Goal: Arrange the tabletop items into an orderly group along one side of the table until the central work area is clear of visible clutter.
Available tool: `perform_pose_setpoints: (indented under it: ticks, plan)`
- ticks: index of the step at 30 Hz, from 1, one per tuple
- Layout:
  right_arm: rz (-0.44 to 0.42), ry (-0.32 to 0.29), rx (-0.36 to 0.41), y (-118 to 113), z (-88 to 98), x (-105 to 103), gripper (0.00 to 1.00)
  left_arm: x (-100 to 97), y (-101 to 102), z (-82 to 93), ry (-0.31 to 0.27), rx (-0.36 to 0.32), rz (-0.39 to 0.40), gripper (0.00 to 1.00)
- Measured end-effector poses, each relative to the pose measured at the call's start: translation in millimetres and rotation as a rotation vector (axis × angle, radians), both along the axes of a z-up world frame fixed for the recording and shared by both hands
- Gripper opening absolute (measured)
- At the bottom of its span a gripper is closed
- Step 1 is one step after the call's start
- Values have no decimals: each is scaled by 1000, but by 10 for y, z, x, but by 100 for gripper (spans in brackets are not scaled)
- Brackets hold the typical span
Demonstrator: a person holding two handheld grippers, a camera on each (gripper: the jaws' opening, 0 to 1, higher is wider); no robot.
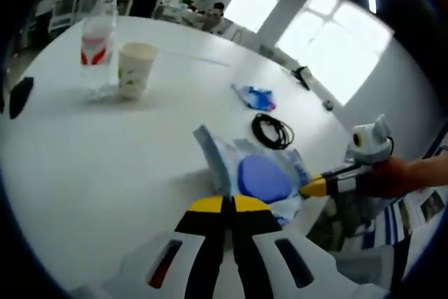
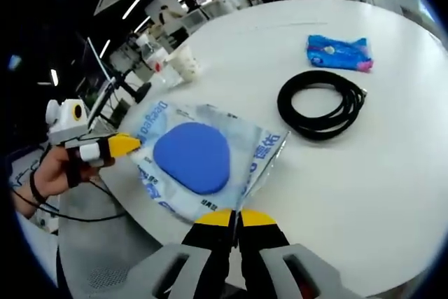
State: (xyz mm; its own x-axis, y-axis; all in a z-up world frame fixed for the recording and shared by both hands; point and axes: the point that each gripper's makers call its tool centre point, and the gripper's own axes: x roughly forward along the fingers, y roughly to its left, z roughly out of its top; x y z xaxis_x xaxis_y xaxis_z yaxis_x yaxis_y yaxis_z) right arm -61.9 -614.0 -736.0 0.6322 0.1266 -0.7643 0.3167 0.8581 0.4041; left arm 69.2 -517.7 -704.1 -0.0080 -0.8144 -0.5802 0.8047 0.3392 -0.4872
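Note:
A clear plastic packet point(image 1: 280, 173) with a blue oval pad inside lies at the near edge of the white table point(image 1: 105, 166). My left gripper point(image 1: 227, 204) is shut on one edge of it. My right gripper point(image 1: 313, 188), held by a hand, comes in from the right and meets the opposite edge. In the right gripper view the same packet point(image 2: 192, 159) hangs partly over the table edge. There the right gripper point(image 2: 236, 218) is shut on its near corner and the left gripper point(image 2: 126, 144) pinches its far side.
A coiled black cable point(image 2: 322, 103) and a small blue wrapper point(image 2: 338, 52) lie beyond the packet. Farther off stand a paper cup point(image 1: 136, 68) and a clear water bottle point(image 1: 98, 40) side by side. A dark flat object point(image 1: 21, 96) rests near the table's left edge.

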Motion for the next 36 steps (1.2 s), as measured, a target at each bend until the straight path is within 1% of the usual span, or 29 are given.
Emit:
perform_pose_setpoints:
  ticks: [4, 8, 13, 14, 15, 17, 19, 22, 23, 25, 28, 32, 34, 36]
  plan:
    - [-4, -4, -5, -45, -30, -20, 0, 5, -79, 23, 7, -8, -4, 0]
    - [-36, -14, 8, -99, -20, -22, 0, 10, -138, 33, -1, -5, -18, 0]
    - [-35, -25, 3, -184, 25, 6, 0, 73, -244, 79, 9, -19, 3, 0]
    - [-39, -29, 2, -243, 29, 21, 0, 84, -274, 82, 6, -19, 4, 0]
    - [-43, -34, 0, -292, 37, 37, 0, 94, -294, 78, 6, -19, 5, 0]
    - [-47, -38, -1, -279, 53, 51, 0, 126, -345, 61, 10, -15, 9, 0]
    - [-53, -44, -2, -329, 65, 84, 0, 164, -399, 49, 16, -12, 16, 0]
    - [-57, -52, -6, -424, 81, 130, 0, 217, -479, 74, 19, -20, 26, 0]
    - [-59, -57, -7, -461, 92, 159, 0, 238, -506, 95, 19, -24, 32, 0]
    - [-55, -62, -12, -433, 124, 209, 0, 287, -553, 121, 22, -33, 40, 0]
    - [-50, -77, -17, -542, 119, 301, 0, 382, -607, 155, 24, -46, 62, 0]
    - [-32, -95, -32, -681, 180, 506, 0, 527, -668, 149, 37, -53, 99, 0]
    - [-30, -103, -37, -725, 201, 587, 0, 619, -716, 122, 34, -48, 114, 0]
    - [-31, -110, -41, -784, 220, 676, 0, 663, -733, 107, 33, -46, 130, 0]
